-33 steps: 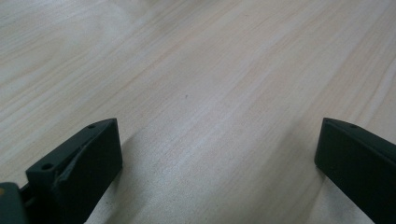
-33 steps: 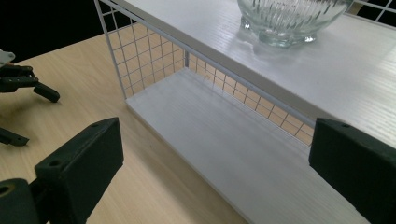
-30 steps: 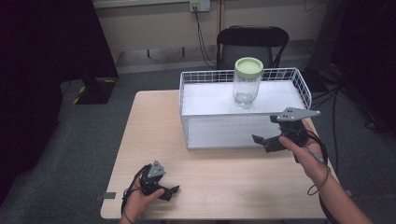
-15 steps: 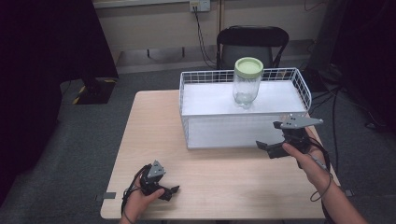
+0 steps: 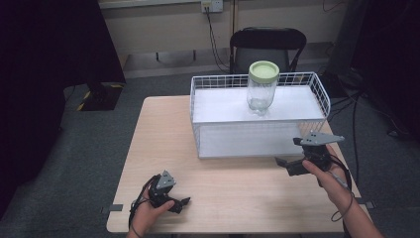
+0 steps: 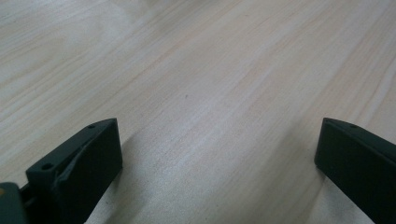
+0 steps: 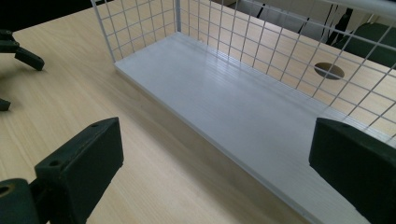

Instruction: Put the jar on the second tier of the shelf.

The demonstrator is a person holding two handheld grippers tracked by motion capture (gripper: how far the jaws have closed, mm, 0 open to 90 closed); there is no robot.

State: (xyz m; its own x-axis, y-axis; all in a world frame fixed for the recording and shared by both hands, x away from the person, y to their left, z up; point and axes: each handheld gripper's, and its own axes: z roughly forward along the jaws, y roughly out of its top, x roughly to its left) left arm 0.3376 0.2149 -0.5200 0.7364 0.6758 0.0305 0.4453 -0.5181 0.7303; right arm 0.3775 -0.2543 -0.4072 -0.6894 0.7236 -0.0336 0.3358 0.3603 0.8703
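At lower left of the high view, I am resting my left gripper [image 5: 174,202] on the bare wooden table [image 5: 163,134], jaws spread wide and gripping nothing. At centre, a green-lidded glass jar [image 5: 262,88] is standing inside the white wire basket [image 5: 199,106]. At right, I am holding my right gripper [image 5: 292,156] just before the basket, jaws wide apart, empty. No writing is showing.

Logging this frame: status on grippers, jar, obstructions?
Left gripper open, low over table. Right gripper open, empty, in front of white wire basket. Green-lidded jar upright on the basket's top. Basket rim stands around jar.
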